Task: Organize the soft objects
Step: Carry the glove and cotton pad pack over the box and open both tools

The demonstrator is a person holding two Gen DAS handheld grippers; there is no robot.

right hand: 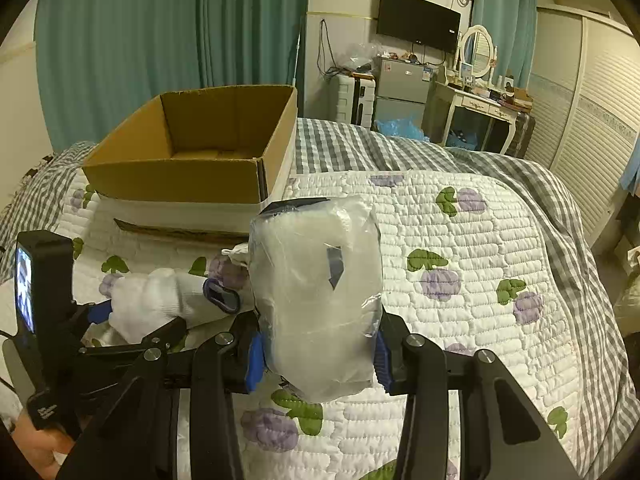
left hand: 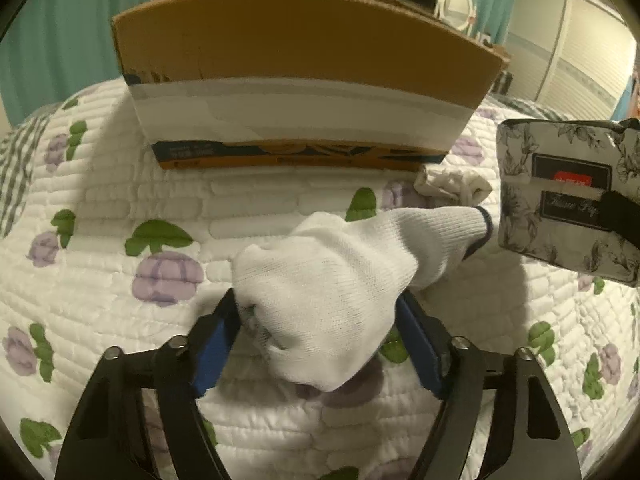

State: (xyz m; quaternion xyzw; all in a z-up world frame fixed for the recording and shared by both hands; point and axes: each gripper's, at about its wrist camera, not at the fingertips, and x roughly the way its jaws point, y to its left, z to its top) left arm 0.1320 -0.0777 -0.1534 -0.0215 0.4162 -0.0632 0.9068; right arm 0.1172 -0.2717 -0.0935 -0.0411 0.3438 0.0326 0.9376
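My left gripper (left hand: 316, 320) sits low over the quilt (left hand: 120, 192), pointing toward the box (left hand: 296, 60), and its blue pads (left hand: 216, 344) are closed around a white glove (left hand: 332, 280); the glove bulges up between the fingers and its dark-edged cuff trails off to the right, lying on the quilt. In the right wrist view I see that same gripper from the side, low at the left, with the glove (right hand: 160, 300) sticking out of it. My right gripper (right hand: 318, 354) is held higher, above the quilt and just right of the box (right hand: 192, 148), angled forward across the bed (right hand: 400, 144). Its pads pinch a plastic-wrapped pack (right hand: 316, 292) at the lower end, and the pack stands up between the fingers. From the left wrist view the pack (left hand: 568, 196) shows a floral printed face with a dark label whose lettering I cannot read, and a black finger crosses it at the frame edge. A small crumpled white cloth (left hand: 452, 184) lies on the quilt by the box's near right corner, partly hidden behind the glove's cuff. The box is open, and what I see of its floor looks bare. The pack blocks the quilt behind it, and the wrap's glare hides its contents.
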